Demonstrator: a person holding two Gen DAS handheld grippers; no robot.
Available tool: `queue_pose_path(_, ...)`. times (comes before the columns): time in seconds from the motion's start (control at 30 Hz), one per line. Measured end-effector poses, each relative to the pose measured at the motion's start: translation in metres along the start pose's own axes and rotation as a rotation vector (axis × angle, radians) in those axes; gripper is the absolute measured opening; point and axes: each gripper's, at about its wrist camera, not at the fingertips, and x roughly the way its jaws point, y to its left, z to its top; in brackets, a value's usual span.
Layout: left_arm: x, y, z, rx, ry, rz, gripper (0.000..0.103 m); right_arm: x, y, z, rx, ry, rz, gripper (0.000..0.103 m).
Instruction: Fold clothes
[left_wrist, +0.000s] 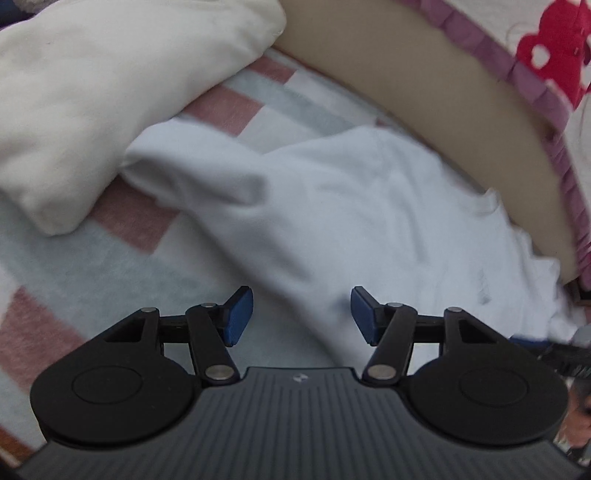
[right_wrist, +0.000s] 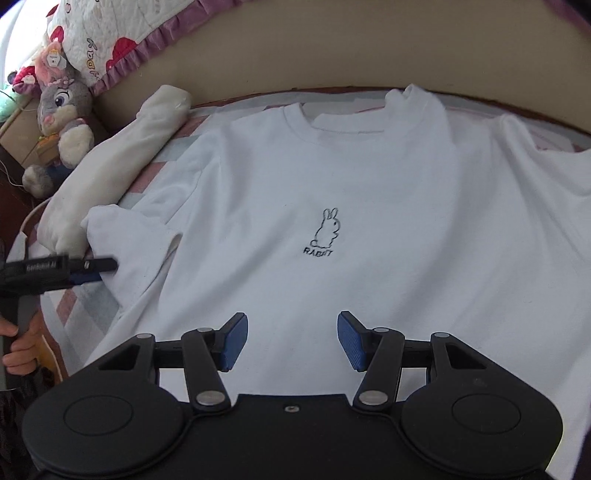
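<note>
Currently white T-shirt (right_wrist: 369, 206) lies face-up, spread across striped blanket (right_wrist: 88, 295), collar toward far edge. Left gripper (right_wrist: 96, 270) gapes over left sleeve (right_wrist: 125, 236); right gripper (right_wrist: 291, 341) gapes above hem. Fabric light, limp, wrinkle-prone; best pinched at sleeve edge or shoulder seam.

The left tool (left_wrist: 301, 314) hangs spread over a white shirt (left_wrist: 351, 206) beside a cream pillow (left_wrist: 92, 103).

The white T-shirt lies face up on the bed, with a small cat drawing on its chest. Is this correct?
Not quite. The white T-shirt does lie face up on the bed, but the right wrist view shows a rabbit drawing on its chest, not a cat.
</note>
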Motion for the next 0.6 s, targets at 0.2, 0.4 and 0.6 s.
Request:
queue_pose_path(0.2,0.013,-0.019,0.008,0.059,0.003,0.009,0.004,0.010,0.012,-0.010,-0.153,-0.029,-0.044,0.060)
queue_pose_path(0.4,-0.060,-0.044,0.048,0.323,-0.234,0.184,0.004,0.007,0.000,-0.011,-0.160,-0.062,-0.005,0.060)
queue_pose_path(0.6,-0.111,0.011,0.084,0.132,-0.389,0.130,0.004,0.011,0.001,-0.008,-0.181,-0.069,-0.008,0.060)
